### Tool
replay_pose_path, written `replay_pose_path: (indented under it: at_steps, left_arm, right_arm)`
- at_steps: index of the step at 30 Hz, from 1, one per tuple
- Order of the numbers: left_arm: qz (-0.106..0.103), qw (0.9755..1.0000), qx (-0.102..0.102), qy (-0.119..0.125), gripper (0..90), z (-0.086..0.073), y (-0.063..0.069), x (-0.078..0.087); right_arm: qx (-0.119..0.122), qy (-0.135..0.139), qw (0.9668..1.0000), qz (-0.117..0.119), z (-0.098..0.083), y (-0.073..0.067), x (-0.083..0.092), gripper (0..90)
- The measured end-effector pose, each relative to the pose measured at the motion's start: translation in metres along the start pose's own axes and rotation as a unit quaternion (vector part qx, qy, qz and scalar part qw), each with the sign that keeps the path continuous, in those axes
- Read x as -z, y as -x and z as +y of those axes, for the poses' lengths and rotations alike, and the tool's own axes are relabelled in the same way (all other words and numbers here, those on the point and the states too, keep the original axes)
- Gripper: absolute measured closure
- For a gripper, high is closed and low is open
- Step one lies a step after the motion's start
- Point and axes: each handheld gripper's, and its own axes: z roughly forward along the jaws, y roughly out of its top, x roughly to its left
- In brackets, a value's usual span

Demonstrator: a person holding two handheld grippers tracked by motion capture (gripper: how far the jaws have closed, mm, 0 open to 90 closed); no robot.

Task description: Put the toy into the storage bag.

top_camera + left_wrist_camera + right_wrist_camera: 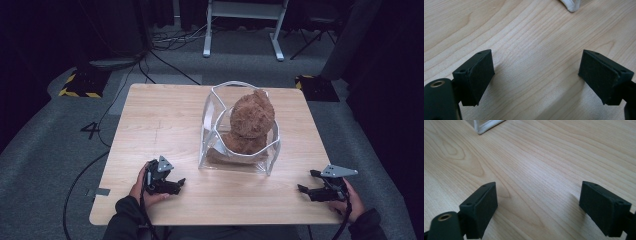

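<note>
Two hands rest on the near edge of a pale wooden table (pixel 165 120), one at each front corner, each holding a black gripper that lies low over the wood and points inward toward the middle.

At the left, the left hand (pixel 142 187) curls around the left gripper (pixel 179 183), sleeve coming up from below. Its jaws stand wide apart with nothing between them; in the left gripper view the flat, dark, rubbery pads (pixel 480 75) frame bare wood grain, and a white corner of the bag's base sits at the top edge.

In the middle of the table, slightly toward the right and well apart from both grippers, stands a clear plastic bag (pixel 212 107) with stiff white edging and an open top. Inside it sits a brown, fuzzy teddy bear (pixel 251 122), rounded and soft-looking, its head rising above the bag's rim.

At the right, the right hand (pixel 354 200) holds the right gripper (pixel 306 182) close to the table's right edge, a grey three-cornered plate on top. Its jaws are also spread wide and empty, over bare wood.

Open tabletop lies between each gripper and the bag, with a broad bare stretch on the table's left half. Grey carpet with black cables surrounds the table.
</note>
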Motion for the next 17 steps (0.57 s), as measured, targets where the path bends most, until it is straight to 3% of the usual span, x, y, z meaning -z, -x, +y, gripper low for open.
replay_pose_path:
  at_steps: [17]
  left_arm:
    - [0.000,1.0000,-0.001,0.000,12.9,0.0006,-0.0005,-0.0005]
  right_arm:
    - [0.000,-0.001,1.0000,-0.002,0.0001,0.0002,-0.0002,14.2]
